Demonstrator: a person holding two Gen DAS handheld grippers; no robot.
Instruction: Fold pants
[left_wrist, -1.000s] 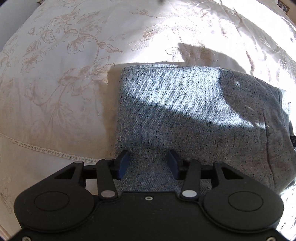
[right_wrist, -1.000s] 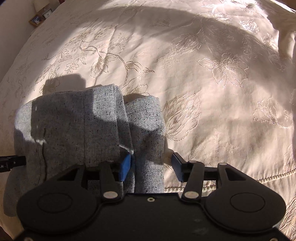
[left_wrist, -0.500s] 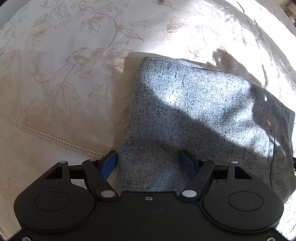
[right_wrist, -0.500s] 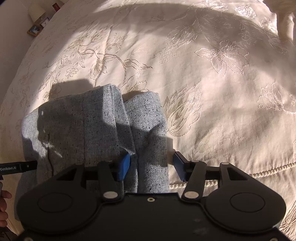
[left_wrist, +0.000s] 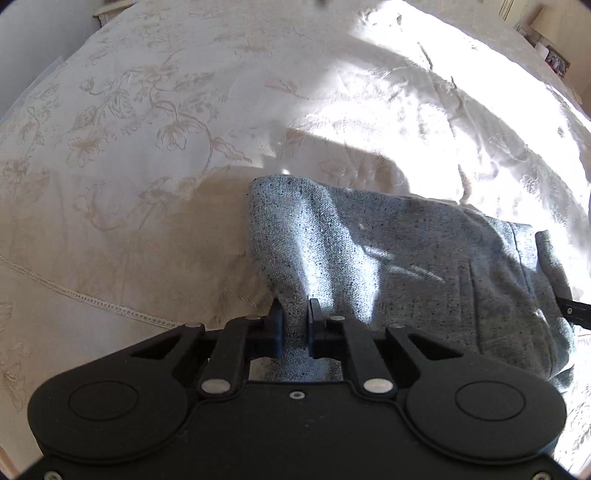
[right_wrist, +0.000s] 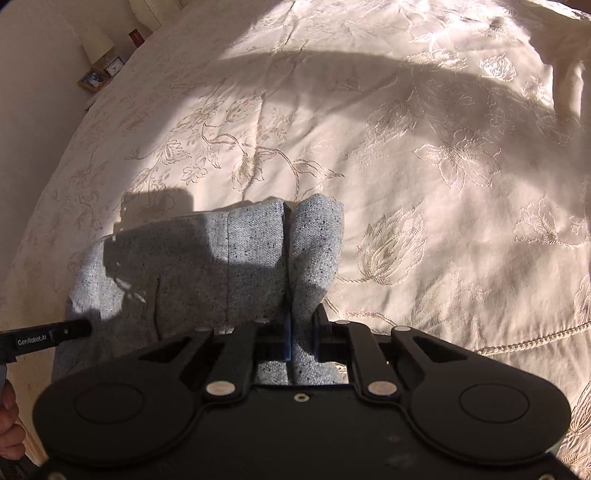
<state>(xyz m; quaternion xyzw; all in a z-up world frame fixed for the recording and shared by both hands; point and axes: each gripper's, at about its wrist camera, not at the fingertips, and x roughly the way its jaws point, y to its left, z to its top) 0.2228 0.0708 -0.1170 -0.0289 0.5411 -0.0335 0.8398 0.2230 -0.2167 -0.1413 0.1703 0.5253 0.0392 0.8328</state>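
Both hand-held grippers (left_wrist: 295, 317) (right_wrist: 301, 325) just closed, pinching pants (left_wrist: 406, 266).

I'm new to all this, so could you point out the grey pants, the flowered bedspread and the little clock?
grey pants (left_wrist: 424, 266): left wrist view, middle of the folded cloth.
flowered bedspread (right_wrist: 443, 155): right wrist view, an embroidered flower.
little clock (right_wrist: 115, 66): right wrist view, its face, far left by the wall.

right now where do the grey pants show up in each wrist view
Left wrist view: the grey pants fill the centre and right, their near left corner pinched in the left tongs.
Right wrist view: the grey pants lie centre-left, their right-hand fold pinched in the right tongs.
Shared landmark: the cream floral bedspread under them.
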